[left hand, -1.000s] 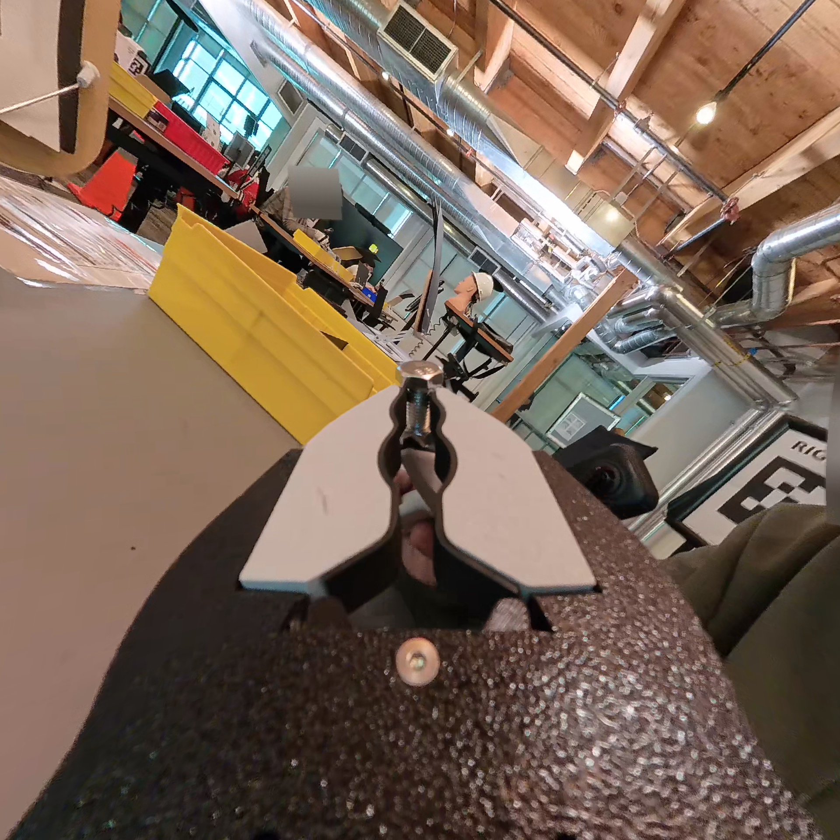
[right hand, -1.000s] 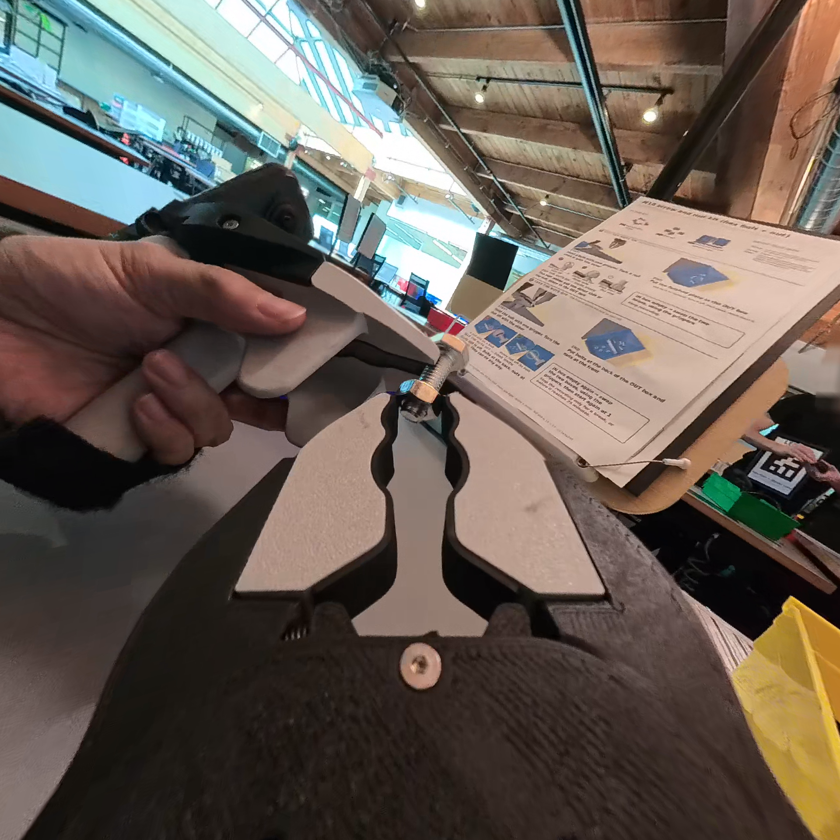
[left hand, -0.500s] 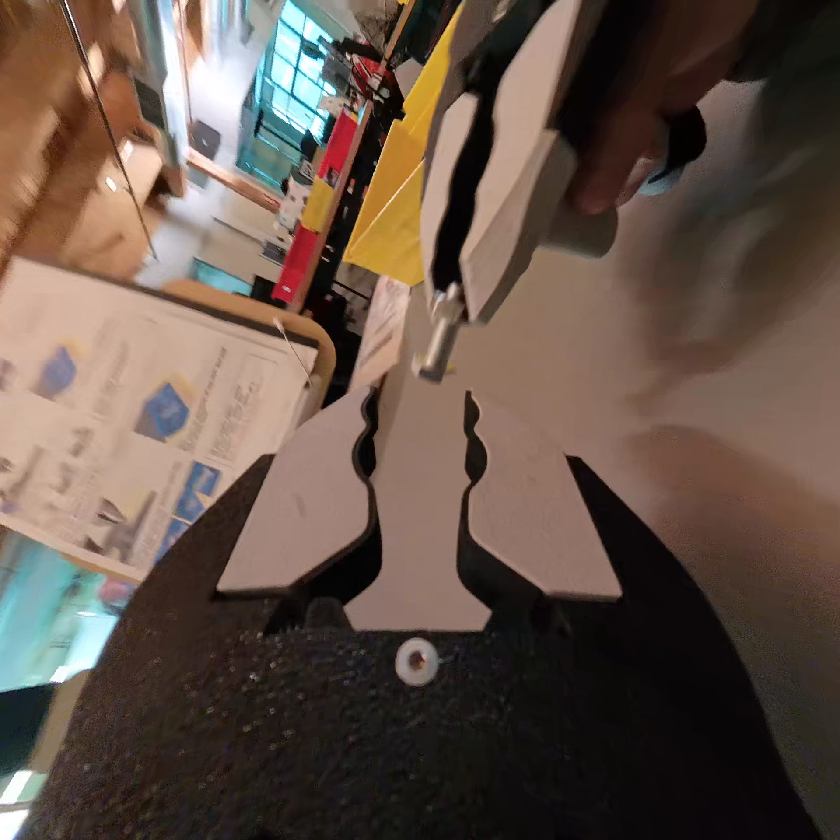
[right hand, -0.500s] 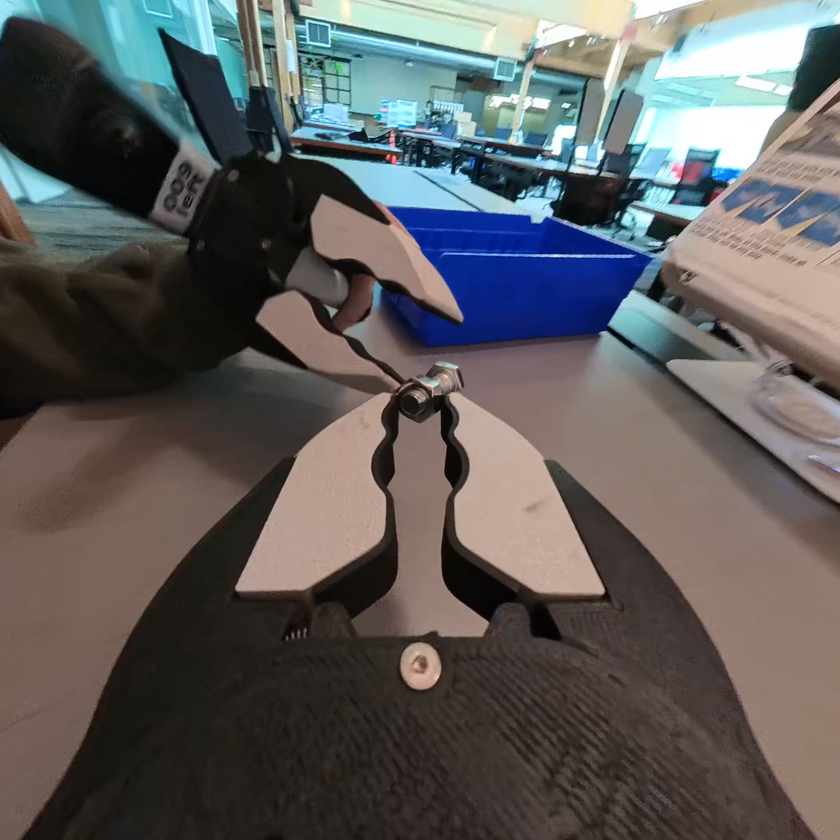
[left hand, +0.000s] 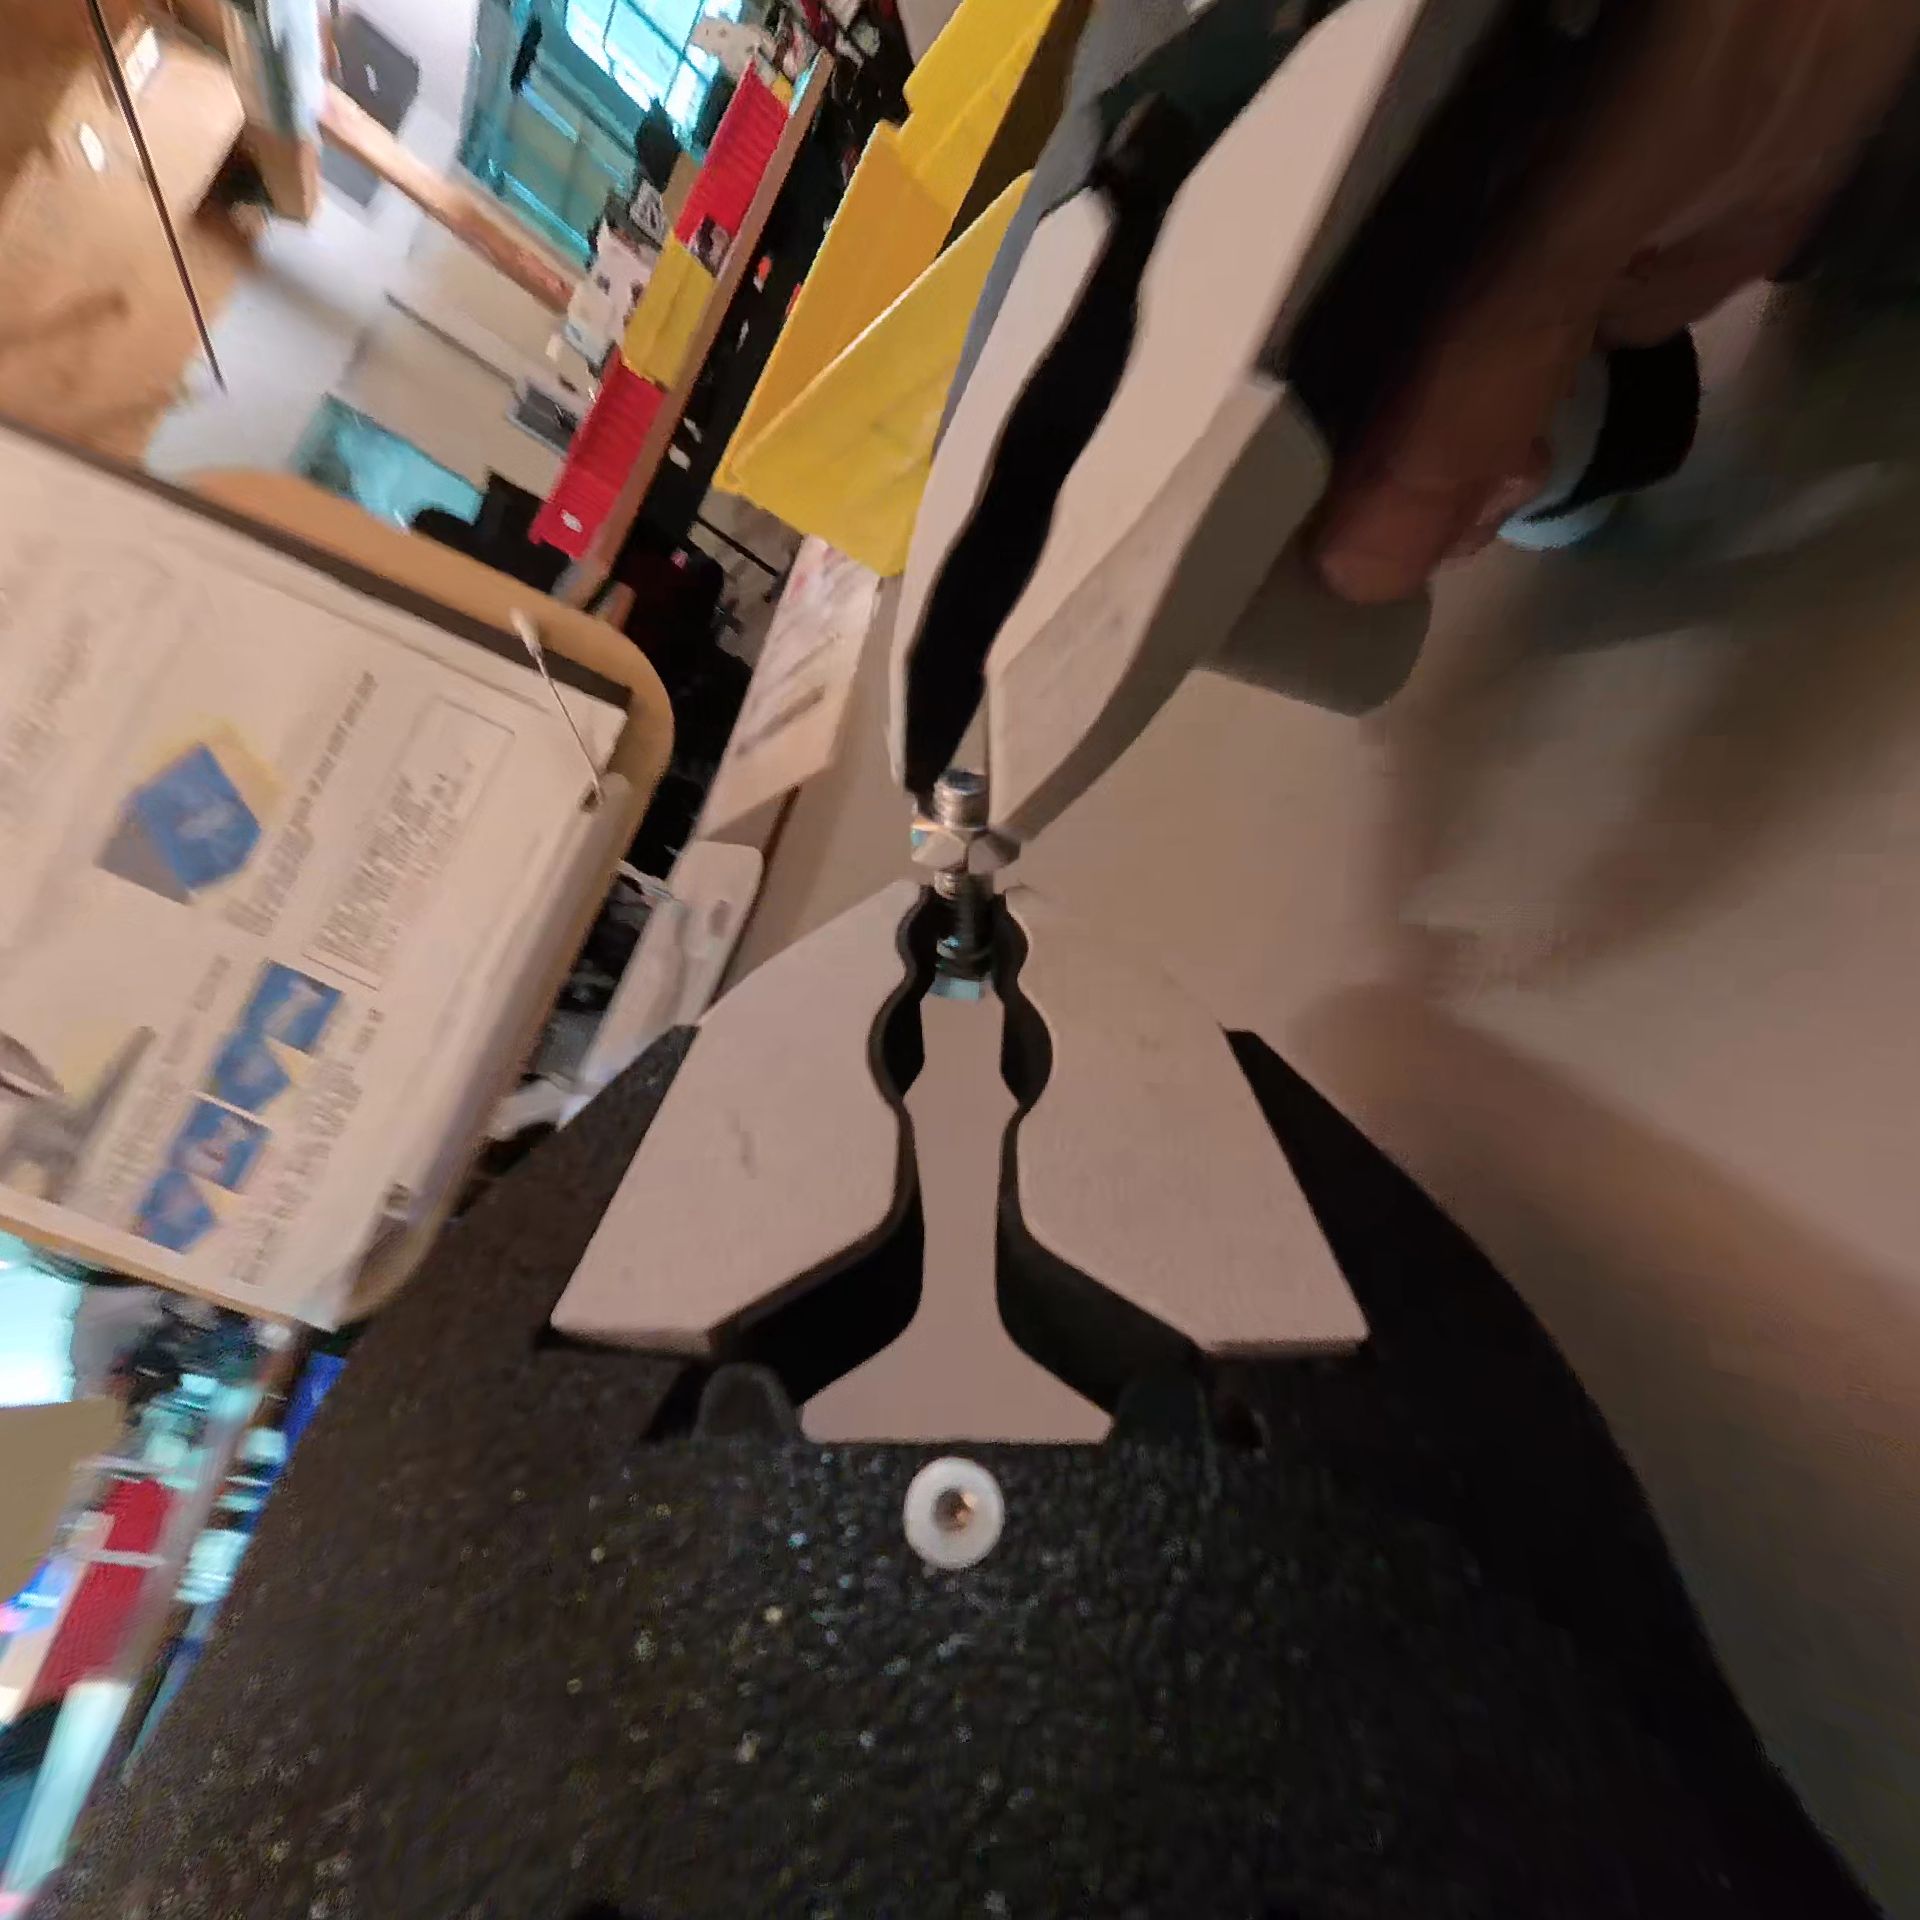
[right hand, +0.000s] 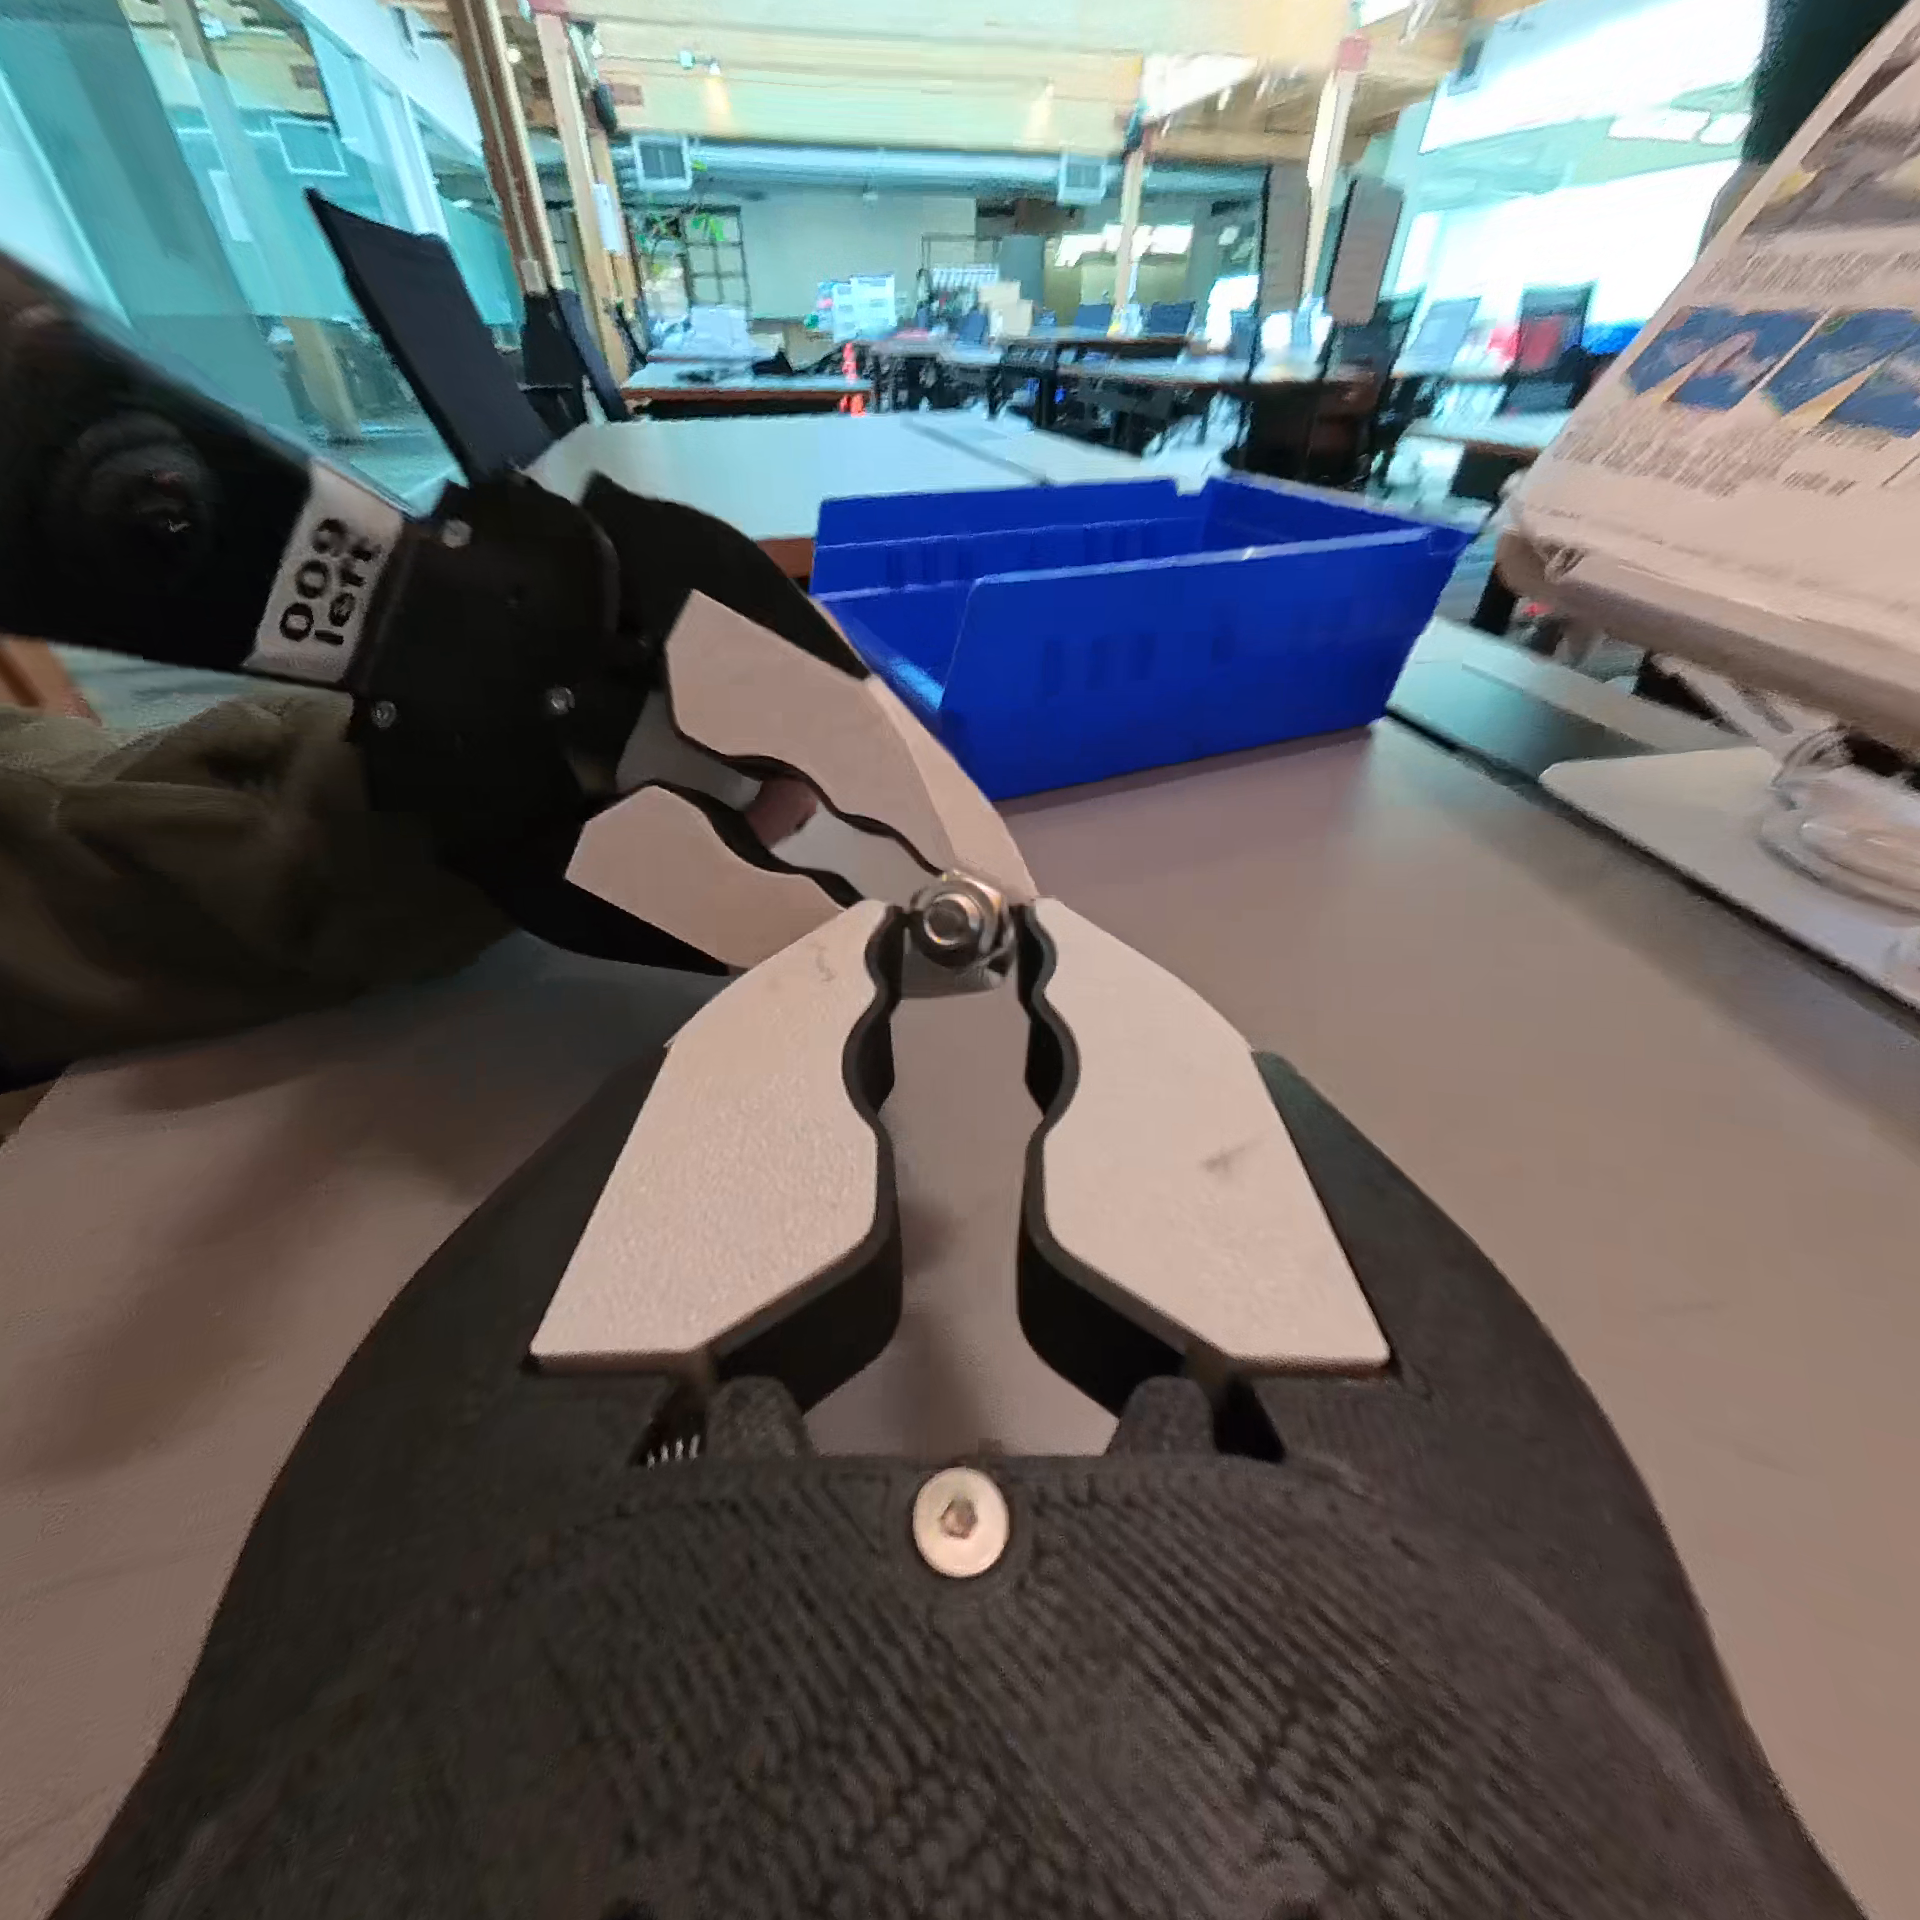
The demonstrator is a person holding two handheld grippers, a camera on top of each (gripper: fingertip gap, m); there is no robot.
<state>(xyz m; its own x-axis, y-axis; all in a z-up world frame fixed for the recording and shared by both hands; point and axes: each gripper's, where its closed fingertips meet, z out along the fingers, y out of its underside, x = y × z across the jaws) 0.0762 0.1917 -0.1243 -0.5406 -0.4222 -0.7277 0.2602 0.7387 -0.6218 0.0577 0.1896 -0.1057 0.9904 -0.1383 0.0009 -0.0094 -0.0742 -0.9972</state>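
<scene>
Grey table [right hand: 1455, 1039], blue bin [right hand: 1122, 644] right-view only

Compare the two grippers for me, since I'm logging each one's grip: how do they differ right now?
The left gripper is closed on the bolt, near its head end, while the right gripper is closed on the nut. In the right wrist view the left gripper sits tilted at the left, whereas the right gripper points straight ahead over the table. Both have pale fingers on black bodies and meet tip to tip.
</scene>
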